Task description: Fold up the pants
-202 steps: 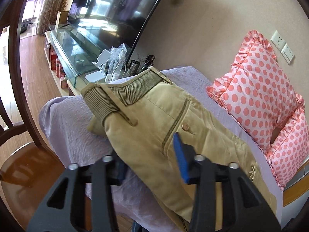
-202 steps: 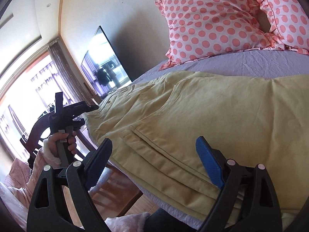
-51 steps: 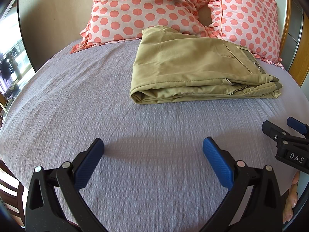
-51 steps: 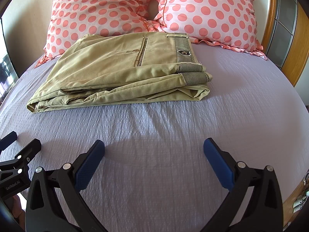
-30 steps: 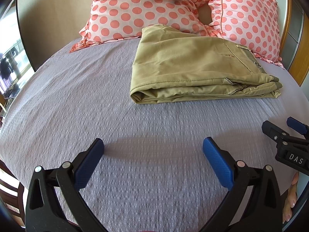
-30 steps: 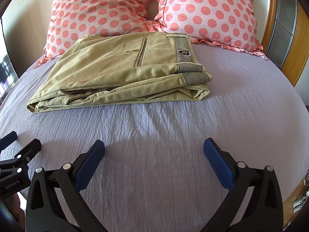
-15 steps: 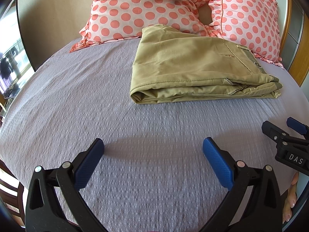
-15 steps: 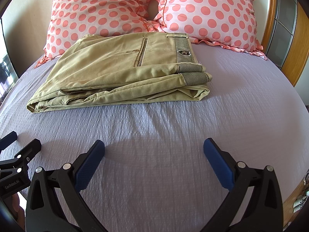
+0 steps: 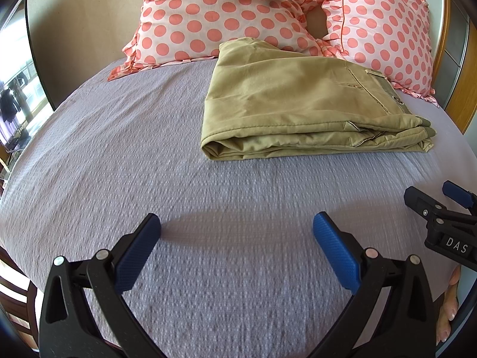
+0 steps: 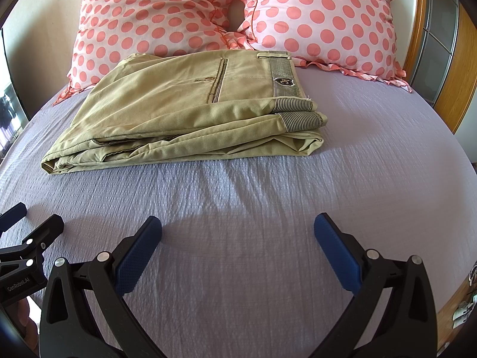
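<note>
The khaki pants (image 9: 298, 104) lie folded in a flat stack on the lavender bed sheet (image 9: 149, 164), their far edge against the pillows. In the right wrist view the pants (image 10: 193, 113) show a back pocket and a striped waistband at the right end. My left gripper (image 9: 237, 226) is open and empty, low over the sheet, well short of the pants. My right gripper (image 10: 238, 226) is also open and empty, over the sheet in front of the pants. Each gripper shows at the edge of the other's view: the right one (image 9: 438, 200), the left one (image 10: 29, 223).
Two pink polka-dot pillows (image 9: 223, 15) (image 10: 322, 21) lean against the wall behind the pants. A wooden headboard (image 10: 459, 59) stands at the right. A TV screen (image 9: 15, 89) is at the far left. The bed's front edge lies just under the grippers.
Over the last seconds the pants went from hanging in the grippers to lying folded by the pillows. In the last second nothing has visibly moved.
</note>
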A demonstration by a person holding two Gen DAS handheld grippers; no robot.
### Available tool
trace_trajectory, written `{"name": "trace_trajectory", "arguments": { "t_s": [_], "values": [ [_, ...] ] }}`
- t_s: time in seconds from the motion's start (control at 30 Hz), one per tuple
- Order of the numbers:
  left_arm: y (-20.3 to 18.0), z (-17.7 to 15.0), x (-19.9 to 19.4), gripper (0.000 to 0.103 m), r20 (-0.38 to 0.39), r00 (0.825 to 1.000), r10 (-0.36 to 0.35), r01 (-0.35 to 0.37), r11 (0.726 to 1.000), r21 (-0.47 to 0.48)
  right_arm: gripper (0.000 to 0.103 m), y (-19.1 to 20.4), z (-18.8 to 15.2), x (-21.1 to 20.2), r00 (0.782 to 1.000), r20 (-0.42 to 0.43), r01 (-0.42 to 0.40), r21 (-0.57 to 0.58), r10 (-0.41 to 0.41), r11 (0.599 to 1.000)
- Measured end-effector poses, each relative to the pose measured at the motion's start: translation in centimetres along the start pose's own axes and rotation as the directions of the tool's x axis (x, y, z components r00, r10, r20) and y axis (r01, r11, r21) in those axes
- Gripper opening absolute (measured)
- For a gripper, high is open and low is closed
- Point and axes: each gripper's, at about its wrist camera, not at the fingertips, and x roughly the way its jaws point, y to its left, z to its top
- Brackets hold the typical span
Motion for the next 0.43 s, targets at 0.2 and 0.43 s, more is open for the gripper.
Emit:
{"name": "trace_trajectory", "arguments": {
  "t_s": [0.2, 0.43],
  "values": [
    [-0.07, -0.07, -0.02, 0.101, 0.007, 1.000, 0.001, -0.001, 1.000, 0.000, 0.102, 0.01, -0.02, 0.00, 1.000, 0.000, 0.000, 0.000, 0.000, 1.000],
    [-0.07, -0.09, -0.04, 0.101, 0.010, 1.000, 0.001, -0.001, 1.000, 0.001, 0.102, 0.00, 0.00, 0.01, 1.000, 0.000, 0.000, 0.000, 0.000, 1.000]
  ]
}}
